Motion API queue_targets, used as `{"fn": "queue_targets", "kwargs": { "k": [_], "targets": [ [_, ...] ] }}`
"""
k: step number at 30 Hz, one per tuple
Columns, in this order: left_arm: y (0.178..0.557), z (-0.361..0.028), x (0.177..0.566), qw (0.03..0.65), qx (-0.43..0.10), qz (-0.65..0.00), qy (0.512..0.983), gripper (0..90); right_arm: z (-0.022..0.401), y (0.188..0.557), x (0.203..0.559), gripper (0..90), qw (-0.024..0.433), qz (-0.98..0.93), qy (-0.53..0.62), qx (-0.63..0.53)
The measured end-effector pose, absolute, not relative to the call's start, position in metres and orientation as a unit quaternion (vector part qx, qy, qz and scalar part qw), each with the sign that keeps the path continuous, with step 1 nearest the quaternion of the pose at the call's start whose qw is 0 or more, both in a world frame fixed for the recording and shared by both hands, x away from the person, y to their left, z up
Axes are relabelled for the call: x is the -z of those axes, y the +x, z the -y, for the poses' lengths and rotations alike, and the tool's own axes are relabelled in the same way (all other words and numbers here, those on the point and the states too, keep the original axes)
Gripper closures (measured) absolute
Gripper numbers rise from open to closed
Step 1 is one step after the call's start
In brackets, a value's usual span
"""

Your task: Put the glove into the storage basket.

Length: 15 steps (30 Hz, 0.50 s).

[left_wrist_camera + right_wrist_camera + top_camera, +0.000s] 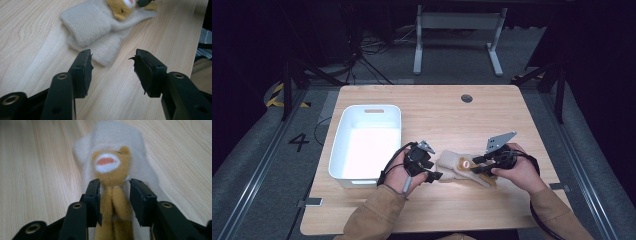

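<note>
1. High view: a cream knitted glove (457, 167) with a tan plush bear (468, 165) sewn on it lies flat on the wooden bench (492, 115), near the front edge and between the person's two hands.
2. Just left of the glove is the left tongs (434, 172), held in the left hand (399, 172); the right tongs (477, 165) in the right hand (519, 172) reaches in over the glove's right end.
3. Well to the left on the bench stands a white plastic bin (339, 145), apart from the glove.
4. Left gripper view: the left tongs (112, 67) stands open, with bare bench wood between its jaws; the glove's folded cream edge (100, 42) lies just beyond the tips, not touched.
5. Right gripper view: the right tongs (113, 195) is open with its jaws on either side of the bear's tan body (116, 202), below the head with its white and orange muzzle (107, 162). Small gaps show between the pads and the plush, so nothing is pinched.
6. The glove (117, 135) spreads out beyond the bear's head, lying flat on the wood.
</note>
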<state>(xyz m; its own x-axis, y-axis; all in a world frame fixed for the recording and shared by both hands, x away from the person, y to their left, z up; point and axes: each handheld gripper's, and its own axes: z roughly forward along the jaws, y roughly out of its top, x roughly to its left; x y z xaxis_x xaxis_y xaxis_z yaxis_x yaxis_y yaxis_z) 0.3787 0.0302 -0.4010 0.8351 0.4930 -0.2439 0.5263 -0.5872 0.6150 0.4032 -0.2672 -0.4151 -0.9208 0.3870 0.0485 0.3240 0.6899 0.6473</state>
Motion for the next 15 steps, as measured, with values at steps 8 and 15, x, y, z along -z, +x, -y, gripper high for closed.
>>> {"fn": "queue_targets", "kwargs": {
  "k": [8,15],
  "targets": [
    [0.384,-0.022,0.404,0.343,0.015,-0.283,0.896,49.3,0.286,0.393,0.404,56.4,0.080,-0.898,0.226,-0.368],
    [0.388,-0.018,0.406,0.344,0.012,-0.281,0.896,51.2,0.313,0.387,0.404,56.2,0.094,-0.888,0.259,-0.367]
  ]
}}
